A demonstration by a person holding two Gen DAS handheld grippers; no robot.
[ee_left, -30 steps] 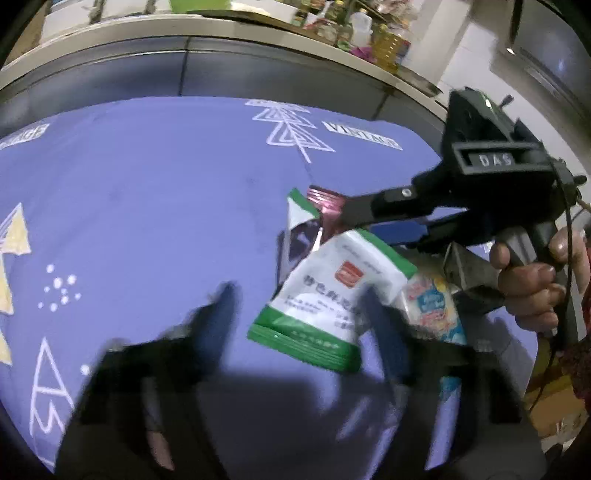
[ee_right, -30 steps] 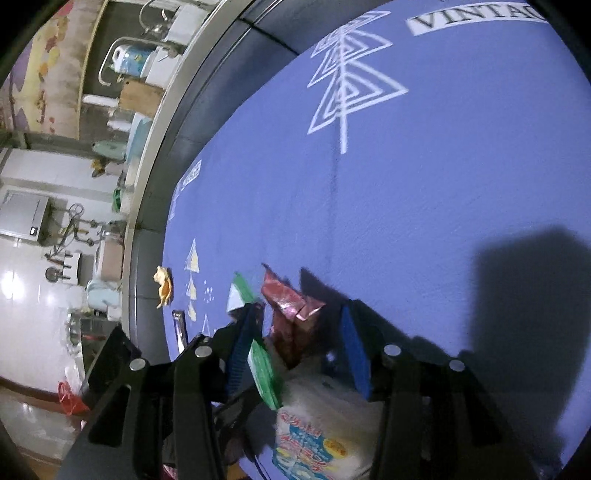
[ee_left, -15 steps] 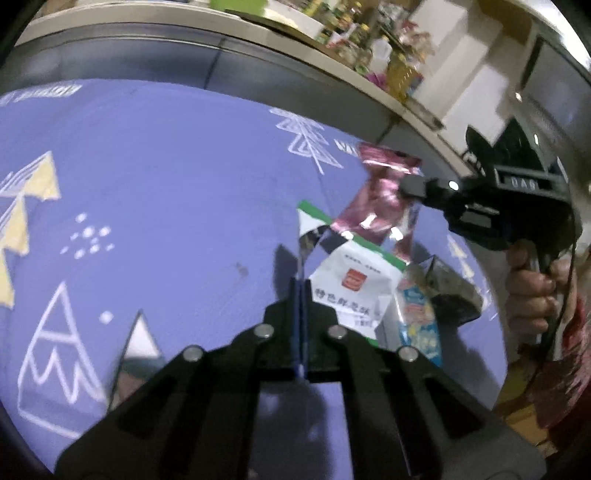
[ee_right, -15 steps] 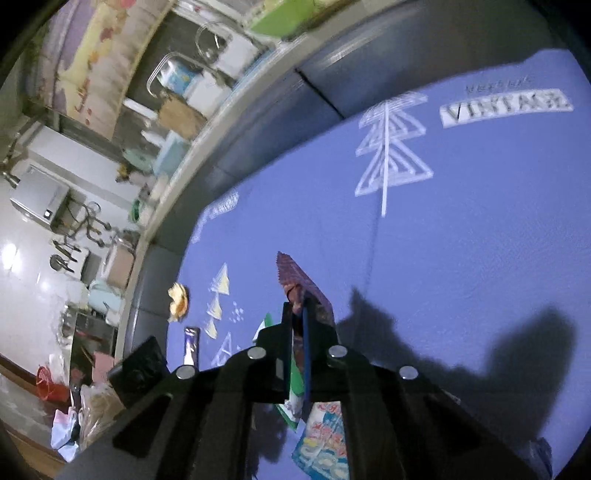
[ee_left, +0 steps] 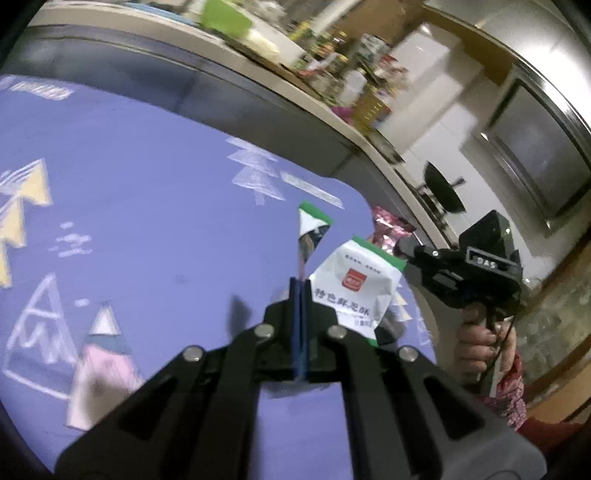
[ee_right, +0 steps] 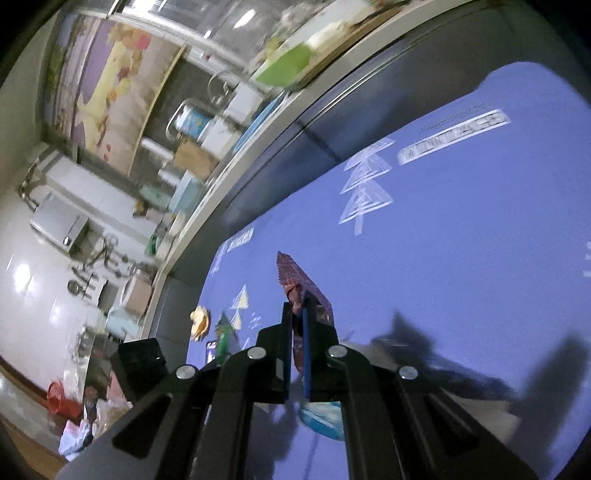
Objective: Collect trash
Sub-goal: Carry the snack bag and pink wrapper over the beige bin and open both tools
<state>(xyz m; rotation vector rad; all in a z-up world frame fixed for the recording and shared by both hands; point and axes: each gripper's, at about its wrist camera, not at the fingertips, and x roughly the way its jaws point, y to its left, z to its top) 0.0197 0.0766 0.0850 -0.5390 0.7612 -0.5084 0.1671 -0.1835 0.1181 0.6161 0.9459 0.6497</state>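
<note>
My left gripper (ee_left: 300, 286) is shut on a green-and-white wrapper (ee_left: 309, 230) and holds it above the purple tablecloth (ee_left: 147, 206). A second panel of that white packet with a red logo (ee_left: 354, 286) hangs to its right. My right gripper (ee_right: 297, 308) is shut on a shiny pink-red wrapper (ee_right: 295, 275), lifted off the cloth; in the left wrist view the right gripper (ee_left: 400, 249) holds that pink wrapper (ee_left: 388, 229) beyond the table's right edge. A blue-and-white packet (ee_right: 319, 415) lies under the right gripper.
An orange scrap (ee_right: 199, 319) and a small dark wrapper (ee_right: 211, 349) lie near the far left table edge. A counter with bottles and a green tub (ee_left: 227, 16) runs behind the table. A red basket (ee_right: 59, 400) sits on the floor.
Both grippers closed on wrappers a second ago and have lifted them off the cloth. The right gripper has carried the pink wrapper rightward past the table edge.
</note>
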